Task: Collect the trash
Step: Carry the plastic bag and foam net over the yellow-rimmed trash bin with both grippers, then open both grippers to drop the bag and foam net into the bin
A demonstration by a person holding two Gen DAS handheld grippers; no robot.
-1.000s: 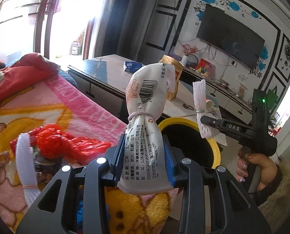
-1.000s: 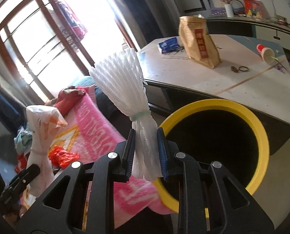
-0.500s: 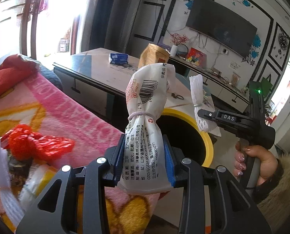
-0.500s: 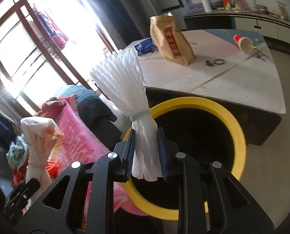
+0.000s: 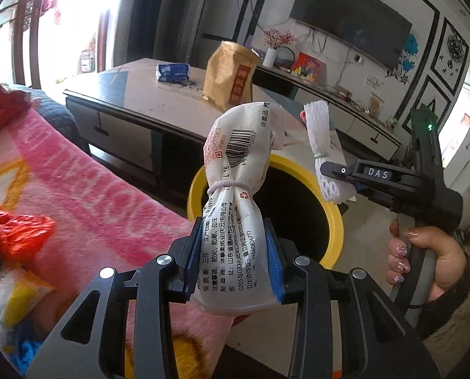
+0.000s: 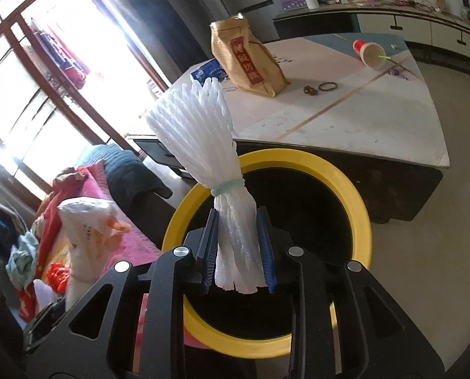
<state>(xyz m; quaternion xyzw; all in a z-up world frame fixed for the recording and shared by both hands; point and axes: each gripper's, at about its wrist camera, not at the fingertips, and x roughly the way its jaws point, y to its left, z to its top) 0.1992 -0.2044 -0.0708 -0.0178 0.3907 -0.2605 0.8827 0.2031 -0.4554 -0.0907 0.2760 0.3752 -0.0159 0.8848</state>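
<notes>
My left gripper (image 5: 233,259) is shut on a white printed plastic bag (image 5: 235,202) tied with a band, held upright just before the yellow-rimmed black bin (image 5: 336,221). My right gripper (image 6: 239,249) is shut on a white foam net bundle (image 6: 203,135) tied with a green band, held over the near rim of the bin (image 6: 361,208). The right gripper with the net (image 5: 321,145) also shows in the left wrist view, above the bin's far side. The white bag (image 6: 83,237) shows at lower left in the right wrist view.
A pink blanket (image 5: 77,189) with red plastic trash (image 5: 10,233) lies to the left. A low table (image 6: 361,120) behind the bin carries a brown paper bag (image 6: 247,60), a blue packet (image 5: 171,72) and a tipped paper cup (image 6: 369,52). A TV cabinet runs along the back wall.
Both grippers have moved toward the bin with their loads. The bin now looms larger and more central in both views; the blanket has slid to the left.
</notes>
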